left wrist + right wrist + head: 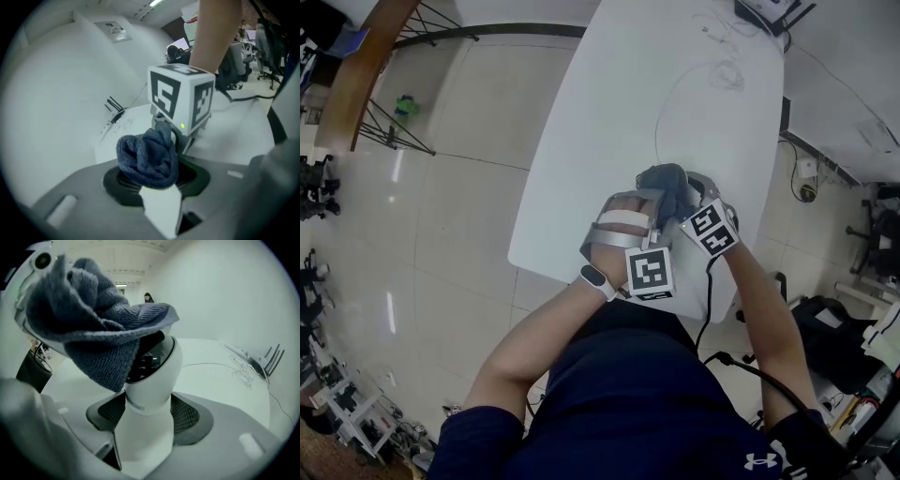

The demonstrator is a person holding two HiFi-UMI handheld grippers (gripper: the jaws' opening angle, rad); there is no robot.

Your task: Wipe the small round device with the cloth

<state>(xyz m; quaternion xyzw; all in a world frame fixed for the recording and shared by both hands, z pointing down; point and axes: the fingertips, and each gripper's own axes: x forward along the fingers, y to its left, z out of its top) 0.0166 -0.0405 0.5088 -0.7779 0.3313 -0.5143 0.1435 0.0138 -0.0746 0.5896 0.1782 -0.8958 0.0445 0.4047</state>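
My left gripper [151, 183] is shut on a bunched dark blue cloth [148, 158]. My right gripper [148, 414] is shut on the neck of the small round device [157, 369], a white body with a glossy black face. The cloth [96, 326] drapes over the top and left side of the device, touching it. In the head view both grippers meet above the near edge of the white table [619, 122], with the cloth [667, 186] bunched between their tips and the device hidden beneath it. The right gripper's marker cube [182, 99] sits just behind the cloth.
A thin white cable [675, 94] loops across the table's middle. A black pronged item and tangled wire [260, 359] lie at the far end. The tiled floor [450, 216] lies to the left. Office chairs and cables [877, 234] stand to the right.
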